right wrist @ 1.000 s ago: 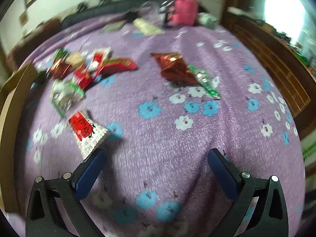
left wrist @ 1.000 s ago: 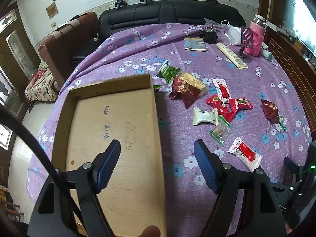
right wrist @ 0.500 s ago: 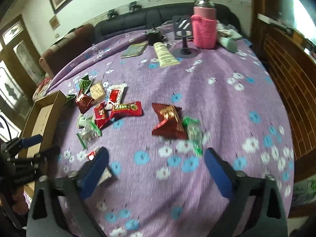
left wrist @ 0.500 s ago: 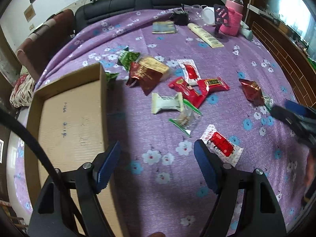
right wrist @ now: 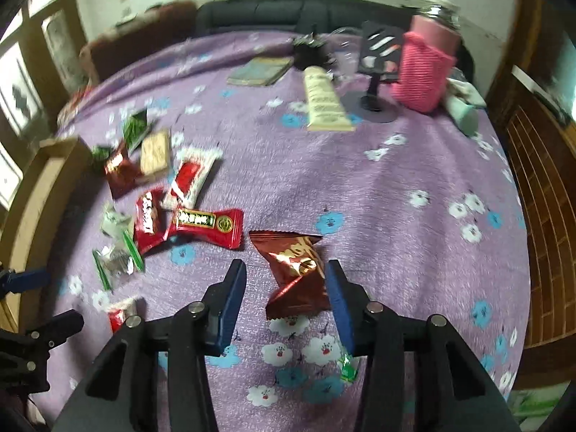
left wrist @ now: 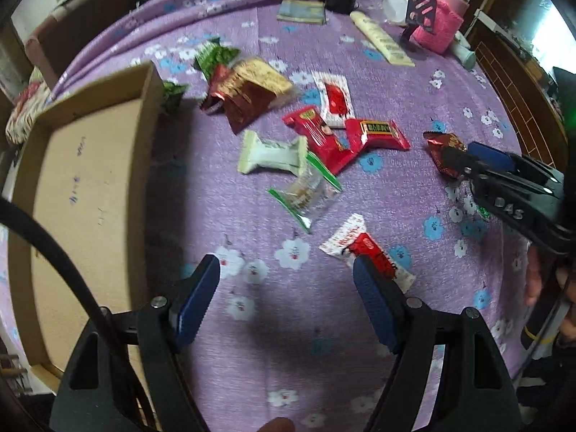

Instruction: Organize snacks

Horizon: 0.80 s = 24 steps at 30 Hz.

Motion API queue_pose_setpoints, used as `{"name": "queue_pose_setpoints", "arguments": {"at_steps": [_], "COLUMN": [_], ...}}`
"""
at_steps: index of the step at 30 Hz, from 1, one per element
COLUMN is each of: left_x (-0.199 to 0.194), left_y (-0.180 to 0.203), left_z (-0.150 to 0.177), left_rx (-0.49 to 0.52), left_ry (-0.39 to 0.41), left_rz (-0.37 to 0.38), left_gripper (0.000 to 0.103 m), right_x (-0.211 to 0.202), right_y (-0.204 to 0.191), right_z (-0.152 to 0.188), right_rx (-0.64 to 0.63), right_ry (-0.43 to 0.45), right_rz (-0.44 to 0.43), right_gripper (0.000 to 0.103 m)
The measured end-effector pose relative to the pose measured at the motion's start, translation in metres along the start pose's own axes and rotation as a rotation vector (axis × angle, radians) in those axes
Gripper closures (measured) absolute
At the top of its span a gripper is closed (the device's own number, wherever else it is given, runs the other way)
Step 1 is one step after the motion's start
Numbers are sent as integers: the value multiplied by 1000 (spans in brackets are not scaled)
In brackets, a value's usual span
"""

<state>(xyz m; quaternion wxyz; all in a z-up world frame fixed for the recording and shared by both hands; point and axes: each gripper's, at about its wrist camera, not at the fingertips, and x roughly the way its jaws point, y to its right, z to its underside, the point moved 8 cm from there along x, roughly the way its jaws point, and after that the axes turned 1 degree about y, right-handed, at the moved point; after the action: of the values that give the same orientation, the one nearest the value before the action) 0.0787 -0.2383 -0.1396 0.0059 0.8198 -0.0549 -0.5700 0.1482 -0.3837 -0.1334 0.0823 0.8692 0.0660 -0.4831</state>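
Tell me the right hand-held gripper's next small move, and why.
Probably close. The right hand-held gripper is open with the dark red snack packet lying between its fingers on the purple cloth, one finger near each side, not visibly pinching it yet.

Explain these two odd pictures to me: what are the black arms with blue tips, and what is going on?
No robot here: a person holds a hand-held claw in each hand, each with a camera looking along its fingers. The left claw is open over the purple tablecloth, beside an empty cardboard box. The right claw is open around a dark red foil snack, not yet gripping it. Other wrapped snacks lie scattered, such as a red bar. Nothing is held.
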Motion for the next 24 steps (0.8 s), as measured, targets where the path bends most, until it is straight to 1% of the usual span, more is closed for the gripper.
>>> {"name": "queue_pose_setpoints", "arguments": {"at_steps": [2,6,8,10,13,16,20,22,24], "left_x": [4,12,16,20,26,35,40,42,43], "left_y": [5,16,22,27,32,34,40,42,44], "left_z": [2,7,7,7,5,6,3,1,-3], "left_rx": [-28,-93,-129,-167,-223,-280,-320,-339,-366], "left_ry": [-28,-101,-130,-160,-186,-231,-244,-248,-244], "left_rz": [4,34,48,62,65,48,32,12,11], "left_gripper": [26,26,26,26,26,26,25,25,25], "right_x": [8,19,23,24,25,24,23,24,24], "right_y": [-1,-3,-2,-2,0,0,0,0,0], "right_z": [-2,-2,-2,-2,-1,0,1,1,0], "right_rx": [-37,-102,-125,-131,-127,-113,-103,-103,-101], "right_ry": [-18,-56,-76,-79,-86,-90,-86,-86,-88], "right_rz": [17,46,63,54,40,23,10,6,4], "right_gripper": [57,58,60,67,68,68,69,70,71]}}
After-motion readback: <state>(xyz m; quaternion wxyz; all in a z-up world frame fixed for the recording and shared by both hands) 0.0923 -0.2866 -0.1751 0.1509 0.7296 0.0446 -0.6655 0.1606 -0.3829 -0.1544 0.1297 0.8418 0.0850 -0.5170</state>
